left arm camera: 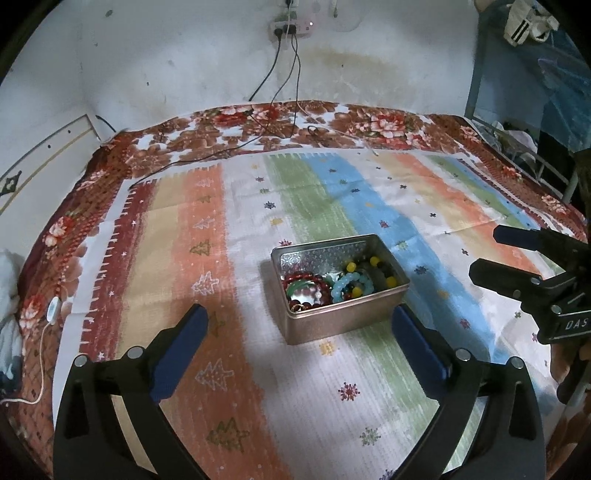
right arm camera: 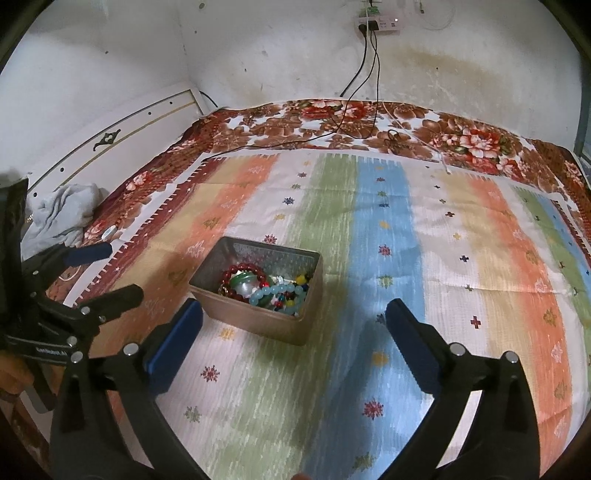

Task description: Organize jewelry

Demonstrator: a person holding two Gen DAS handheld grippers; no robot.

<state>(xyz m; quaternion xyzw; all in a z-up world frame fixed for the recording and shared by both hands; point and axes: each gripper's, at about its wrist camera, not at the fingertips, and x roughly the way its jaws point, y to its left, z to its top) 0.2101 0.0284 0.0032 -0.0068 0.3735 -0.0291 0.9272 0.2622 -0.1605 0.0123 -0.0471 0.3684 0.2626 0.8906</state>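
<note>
With every bracelet lying inside the tin [left arm camera: 341,291] mid-cloth [left arm camera: 258,229], left gripper [left arm camera: 299,332] and right gripper [right arm camera: 293,328] hang released and empty, so the sorting looks finished or awaits a lid.

A striped cloth [left arm camera: 332,206] in orange, green, blue and white bands, dotted with small tree and star motifs, is spread across the middle of both views. Beneath it a brown floral blanket [left arm camera: 376,125] is seen along the upper edge. A stained white wall [right arm camera: 258,51] fills the top of the frame, where a power strip [left arm camera: 290,28] is mounted and black cables [left arm camera: 280,74] are hung down onto the blanket. A crumpled grey cloth [right arm camera: 62,214] is seen at the left of the right wrist view.
</note>
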